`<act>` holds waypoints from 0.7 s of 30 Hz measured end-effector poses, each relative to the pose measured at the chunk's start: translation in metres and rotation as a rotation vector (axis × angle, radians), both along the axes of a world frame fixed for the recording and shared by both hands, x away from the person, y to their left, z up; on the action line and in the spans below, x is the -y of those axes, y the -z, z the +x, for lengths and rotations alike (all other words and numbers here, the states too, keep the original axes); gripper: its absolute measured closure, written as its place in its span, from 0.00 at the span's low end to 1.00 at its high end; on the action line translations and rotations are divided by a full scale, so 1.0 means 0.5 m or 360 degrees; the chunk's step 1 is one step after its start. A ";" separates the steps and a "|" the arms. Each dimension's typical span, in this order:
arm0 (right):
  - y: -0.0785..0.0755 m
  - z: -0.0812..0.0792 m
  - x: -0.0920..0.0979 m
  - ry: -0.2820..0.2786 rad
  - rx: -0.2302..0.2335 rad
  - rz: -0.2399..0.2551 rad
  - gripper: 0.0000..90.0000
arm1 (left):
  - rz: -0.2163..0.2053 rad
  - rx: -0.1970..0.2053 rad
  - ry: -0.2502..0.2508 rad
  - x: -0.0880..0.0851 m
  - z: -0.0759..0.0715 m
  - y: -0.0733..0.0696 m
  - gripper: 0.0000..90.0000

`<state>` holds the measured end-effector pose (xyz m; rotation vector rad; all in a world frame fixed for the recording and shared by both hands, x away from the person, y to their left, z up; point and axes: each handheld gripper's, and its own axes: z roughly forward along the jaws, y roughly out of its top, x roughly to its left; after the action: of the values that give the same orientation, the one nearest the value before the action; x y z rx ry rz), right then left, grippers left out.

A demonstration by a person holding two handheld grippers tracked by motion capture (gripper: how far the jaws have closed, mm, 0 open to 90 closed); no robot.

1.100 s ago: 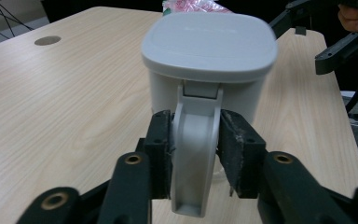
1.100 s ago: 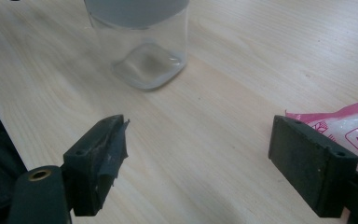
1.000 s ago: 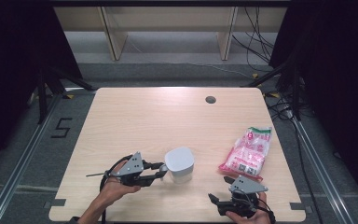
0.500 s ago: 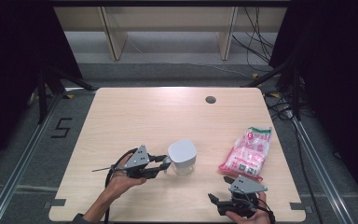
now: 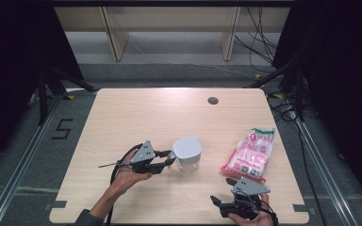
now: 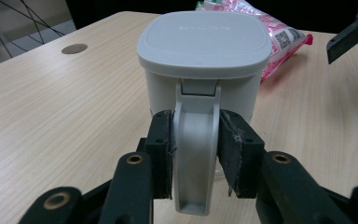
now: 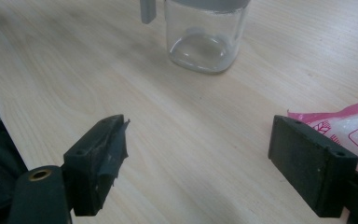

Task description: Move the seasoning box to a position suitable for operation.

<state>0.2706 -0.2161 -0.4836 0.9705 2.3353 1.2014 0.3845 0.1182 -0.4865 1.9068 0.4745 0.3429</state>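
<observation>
One glass jar (image 5: 187,157) on the table (image 5: 136,113), grey lid (image 6: 204,37) on top, one grey latch handle (image 6: 196,154) hanging down its side. Jar stands upright, a bit front of table centre.

Left gripper (image 5: 167,160) is level at the jar's left side in the high view. In the left gripper view, the handle sits between its two black pads (image 6: 161,149); left pad touches the handle, right pad looks against it too, but there may be a thin gap there. Jaws have just been opening a little with the handle still between them. Reads as a light clamp on the handle.

Right gripper (image 5: 221,203) is at the front edge of the table, right of the jar and well apart from it. Jaws wide apart, nothing between them, bare wood under them in the right gripper view. One pad (image 7: 105,154) has torn, frayed facing.

One pink-and-white snack bag (image 5: 250,153) lies flat right of the jar, near but not touching. Its corner shows just beside the right gripper's far jaw in the right gripper view.

One round dark grommet hole (image 5: 212,100) in the tabletop, far side. One "5" marking (image 5: 62,128) on the floor left of the table.

Count: two grippers, one jar, one bag.
</observation>
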 end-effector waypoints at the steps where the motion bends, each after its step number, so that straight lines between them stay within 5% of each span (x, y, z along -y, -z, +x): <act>1: 0.000 0.000 0.000 0.0000 0.0000 0.0000 0.23 | 0.0004 -0.0002 -0.0007 0.000 0.001 0.000 0.73; 9: 0.000 0.001 0.001 -0.0004 0.0019 -0.0006 0.23 | 0.0094 0.0032 -0.0152 -0.001 0.015 0.008 0.70; 21: 0.000 0.000 0.001 -0.0001 0.0002 -0.0001 0.23 | 0.0072 0.0031 -0.0185 0.010 0.034 0.019 0.77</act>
<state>0.2705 -0.2165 -0.4834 0.9688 2.3349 1.2014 0.4016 0.1132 -0.4959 1.9221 0.5704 0.4510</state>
